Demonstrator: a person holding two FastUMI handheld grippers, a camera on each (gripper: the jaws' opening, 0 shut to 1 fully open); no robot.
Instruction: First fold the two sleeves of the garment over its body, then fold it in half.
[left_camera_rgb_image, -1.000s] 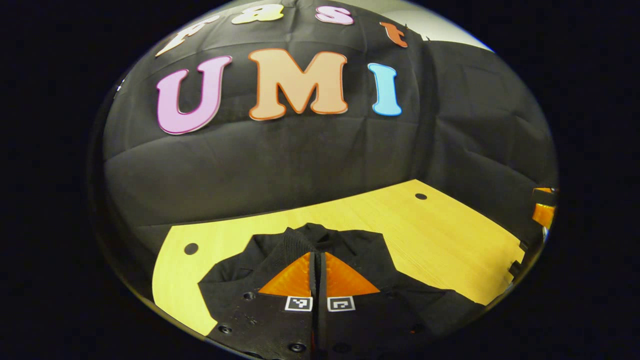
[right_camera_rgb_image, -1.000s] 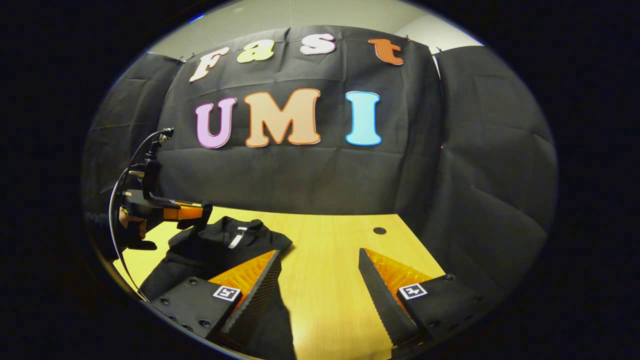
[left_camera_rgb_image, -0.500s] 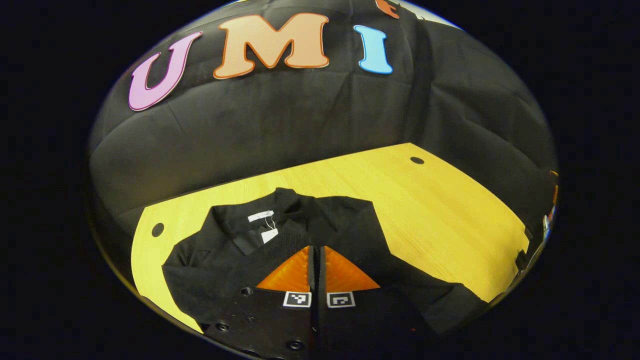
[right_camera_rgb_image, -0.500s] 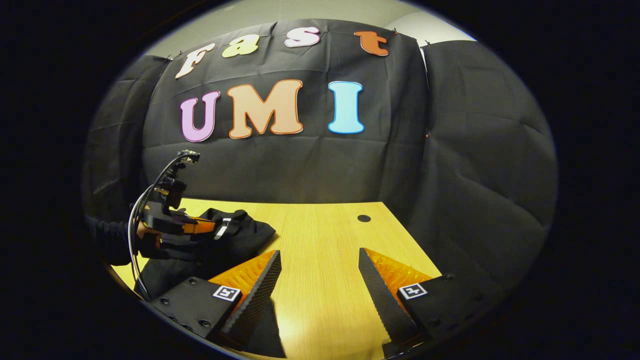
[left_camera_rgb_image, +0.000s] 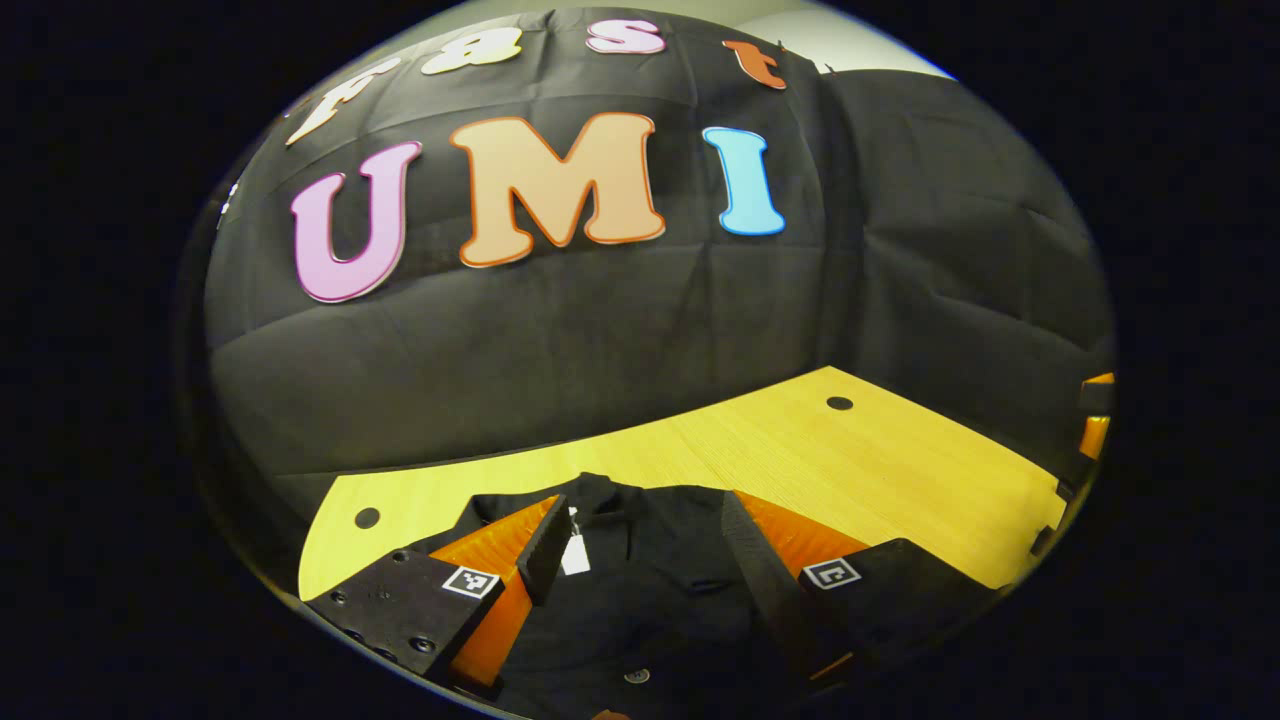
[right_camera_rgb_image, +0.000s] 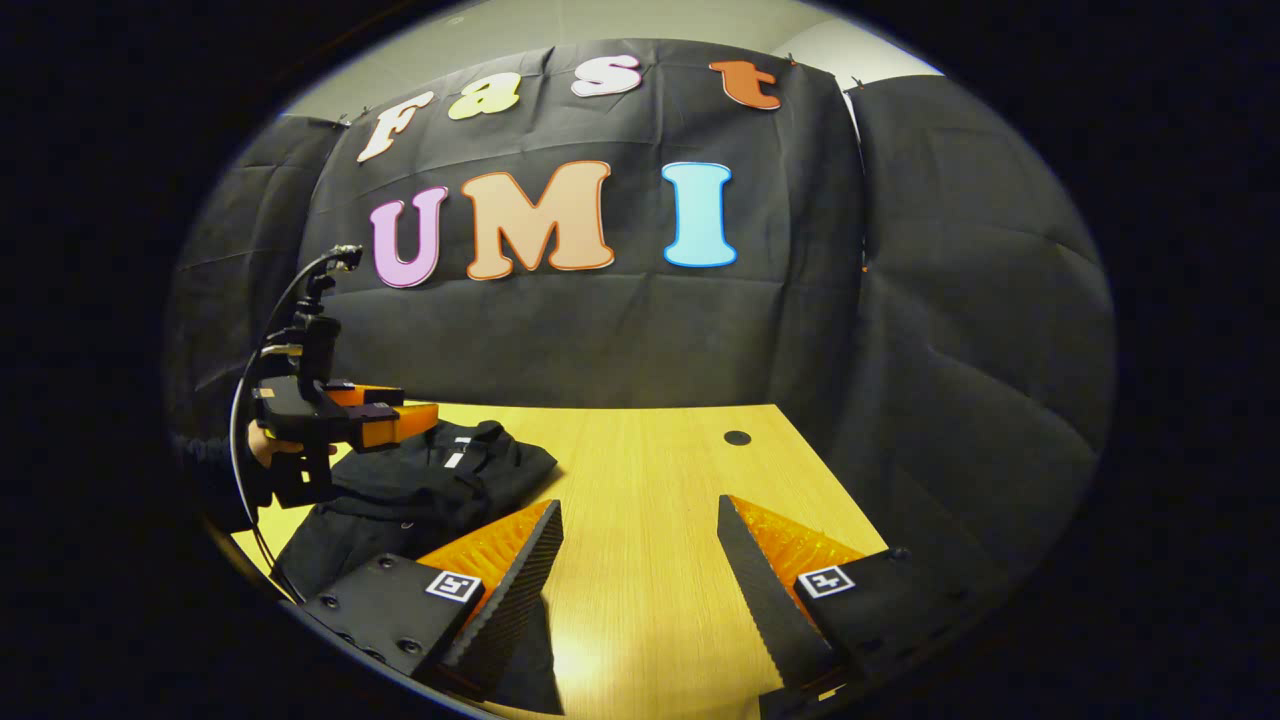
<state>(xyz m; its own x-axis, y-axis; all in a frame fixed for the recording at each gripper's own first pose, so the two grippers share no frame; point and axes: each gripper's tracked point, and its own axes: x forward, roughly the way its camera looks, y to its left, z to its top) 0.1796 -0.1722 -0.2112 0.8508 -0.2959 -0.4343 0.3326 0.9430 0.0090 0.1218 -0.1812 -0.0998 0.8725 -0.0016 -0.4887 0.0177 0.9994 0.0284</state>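
A black garment (left_camera_rgb_image: 650, 590) with a white tag (left_camera_rgb_image: 575, 555) at its collar lies bunched on the yellow table (left_camera_rgb_image: 850, 460). In the left gripper view my left gripper (left_camera_rgb_image: 642, 510) hangs open just above it, a finger on either side of the collar, holding nothing. The right gripper view has the garment (right_camera_rgb_image: 430, 480) at the table's left, with the left gripper (right_camera_rgb_image: 415, 418) held by a hand above it. My right gripper (right_camera_rgb_image: 638, 508) is open over bare table (right_camera_rgb_image: 650, 560), to the right of the garment; a dark fold of cloth lies under its left finger (right_camera_rgb_image: 525, 565).
The table has small round holes (left_camera_rgb_image: 839, 403) (left_camera_rgb_image: 367, 517) (right_camera_rgb_image: 737, 438) near its far edge. Black cloth walls close the booth behind and to the right. Part of the right gripper (left_camera_rgb_image: 1095, 420) shows at the far right of the left gripper view.
My left gripper was shut on a fold of the garment, dipped toward the table, then opened, let the cloth go and rose a little. The right gripper stayed open and barely moved.
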